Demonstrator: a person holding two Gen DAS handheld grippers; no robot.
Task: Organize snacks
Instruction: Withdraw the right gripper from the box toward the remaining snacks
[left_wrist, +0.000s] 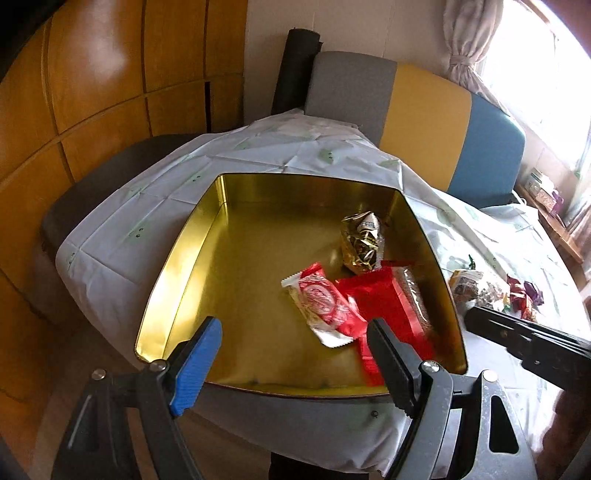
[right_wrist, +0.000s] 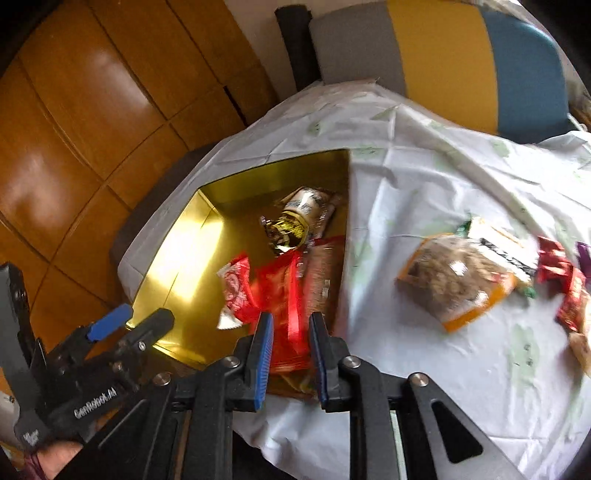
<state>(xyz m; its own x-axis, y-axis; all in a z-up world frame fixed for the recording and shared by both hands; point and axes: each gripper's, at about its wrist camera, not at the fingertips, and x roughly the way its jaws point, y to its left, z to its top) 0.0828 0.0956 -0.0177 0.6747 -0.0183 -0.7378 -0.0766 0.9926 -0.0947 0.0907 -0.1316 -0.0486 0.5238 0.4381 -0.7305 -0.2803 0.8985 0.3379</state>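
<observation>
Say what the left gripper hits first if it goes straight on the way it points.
Probably the gold tin. The left gripper, fingers spread, aims down into it, so the red-and-white snack packet or the bare floor beside it comes first; depth is unclear.

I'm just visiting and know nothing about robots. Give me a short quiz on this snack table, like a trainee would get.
1. True or false: the gold tin holds three snack packets.
2. Where does the bag of nuts lie? A in the tin; B on the tablecloth, outside the tin; C on the chair.
3. Which stands wide open, the left gripper or the right gripper?
Key: 1 true; 2 B; 3 the left gripper.
</observation>
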